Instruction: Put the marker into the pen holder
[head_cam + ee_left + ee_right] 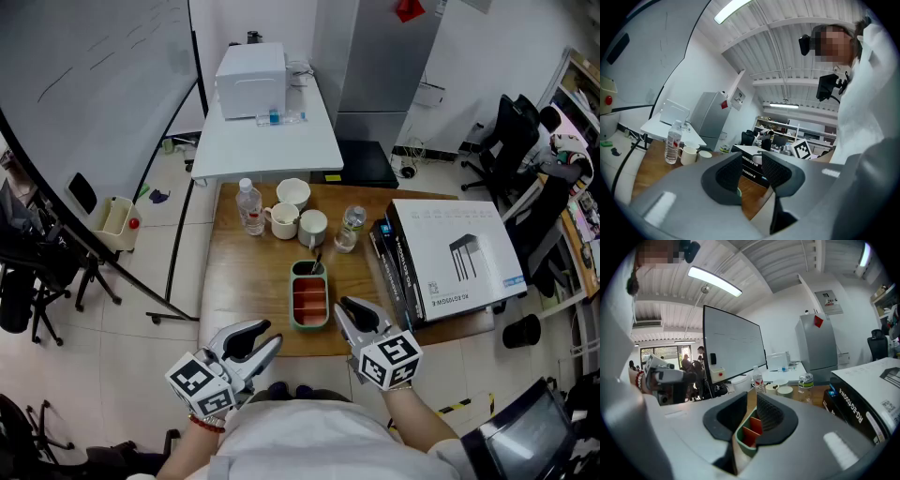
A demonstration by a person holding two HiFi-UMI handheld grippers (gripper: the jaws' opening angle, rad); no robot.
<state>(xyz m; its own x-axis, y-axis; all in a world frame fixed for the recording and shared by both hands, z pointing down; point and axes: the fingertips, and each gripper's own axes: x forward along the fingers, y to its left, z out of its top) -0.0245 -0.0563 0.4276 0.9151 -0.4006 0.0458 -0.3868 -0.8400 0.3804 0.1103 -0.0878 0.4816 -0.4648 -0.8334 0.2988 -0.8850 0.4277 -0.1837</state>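
Quick one from us on handling. The marker [316, 264] looks like the slim dark stick poking up at the far end of the green pen holder [309, 325], out ahead of the right gripper [349, 311] and a bit to its left. It's small in the head view, so we can't say for sure whether it's properly seated in that end compartment or just leaning there.

We reckon it's light, stiff and smooth plastic, so it can roll or twist between the pads. Taking it mid-barrel, square across, seems the safest bet. Pinch it near the cap and it'll likely pivot.

The right gripper sits just beside the holder's near right edge. Its jaws are only a narrow slit apart with nothing pinched, and the holder's red dividers show through the gap. The left gripper [265, 337] hangs near the front edge of the wooden surface [253, 272], with the holder off to its right. Its jaws are slightly apart and empty too.
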